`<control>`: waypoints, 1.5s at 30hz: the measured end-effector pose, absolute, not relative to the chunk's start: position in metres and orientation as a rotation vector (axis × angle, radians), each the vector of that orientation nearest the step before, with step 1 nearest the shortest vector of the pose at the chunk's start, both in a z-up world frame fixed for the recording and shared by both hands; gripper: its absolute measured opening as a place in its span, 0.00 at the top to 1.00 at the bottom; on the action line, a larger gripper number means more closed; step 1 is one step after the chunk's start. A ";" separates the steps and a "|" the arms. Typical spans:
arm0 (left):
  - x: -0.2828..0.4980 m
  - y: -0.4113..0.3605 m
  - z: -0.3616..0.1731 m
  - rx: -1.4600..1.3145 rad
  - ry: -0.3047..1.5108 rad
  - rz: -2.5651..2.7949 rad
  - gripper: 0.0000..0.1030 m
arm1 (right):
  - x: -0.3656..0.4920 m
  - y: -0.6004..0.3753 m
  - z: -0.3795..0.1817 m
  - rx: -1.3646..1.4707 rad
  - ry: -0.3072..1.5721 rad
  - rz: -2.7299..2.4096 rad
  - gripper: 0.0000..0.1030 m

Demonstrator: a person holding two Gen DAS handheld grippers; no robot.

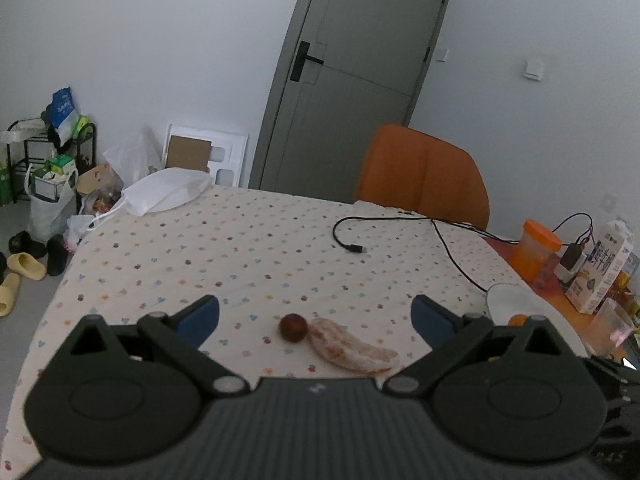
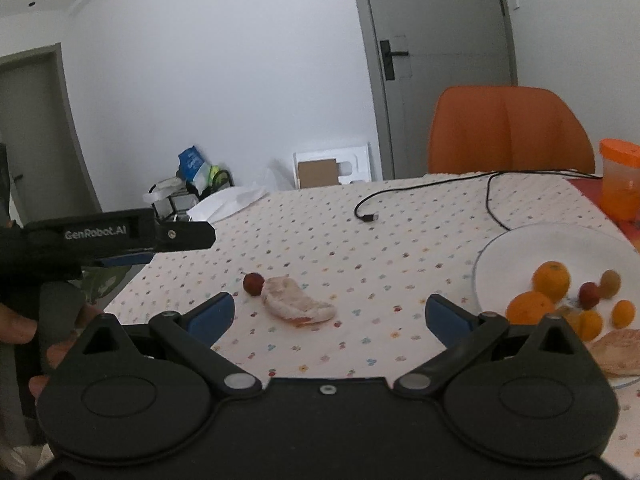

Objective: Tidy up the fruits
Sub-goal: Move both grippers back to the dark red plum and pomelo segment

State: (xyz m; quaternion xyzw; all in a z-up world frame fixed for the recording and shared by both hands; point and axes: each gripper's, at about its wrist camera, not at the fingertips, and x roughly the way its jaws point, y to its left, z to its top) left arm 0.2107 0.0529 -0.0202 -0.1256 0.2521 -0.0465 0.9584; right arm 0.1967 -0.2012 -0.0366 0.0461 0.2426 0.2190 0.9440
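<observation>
White-walled room, grey door, orange chair behind a table under a dotted tablecloth.

Left wrist view: left gripper held low over the cloth, jaws spread wide, nothing between them. Just beyond the gap, a small dark red fruit touching the end of a pale pink peeled citrus segment, both lying on the cloth. To the right of the segment, the rim of a white plate, mostly hidden behind the gripper's right finger. Black cable well beyond the fruit; orange jar and milk carton past the plate.

Right wrist view: right gripper likewise wide open and empty, aimed at the same red fruit and segment. To the left of that pair, the left gripper seen side-on, a hand on its grip. To the right of the pair, the plate already loaded: two oranges, small orange fruits, a red one, a brownish one, another segment at the near rim.

Judged well along: most fruit gathered on the plate, only the red fruit and the segment left on the cloth.
</observation>
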 end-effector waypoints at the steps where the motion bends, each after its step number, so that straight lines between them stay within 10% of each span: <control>1: 0.211 0.056 -0.022 -0.257 0.514 -0.095 0.02 | 0.198 -0.198 -0.037 0.094 0.500 0.450 0.00; 28: 0.245 0.063 -0.049 -0.267 0.563 -0.089 0.06 | 0.253 -0.162 -0.063 0.054 0.581 0.467 0.03; 37: 0.260 0.056 -0.058 -0.254 0.591 -0.092 0.08 | 0.263 -0.160 -0.084 0.025 0.638 0.503 0.48; 40: 0.265 0.050 -0.062 -0.249 0.606 -0.099 0.08 | 0.266 -0.167 -0.082 0.050 0.659 0.500 0.92; 45: 0.274 0.037 -0.069 -0.229 0.622 -0.117 0.08 | 0.262 -0.183 -0.084 0.098 0.668 0.511 0.99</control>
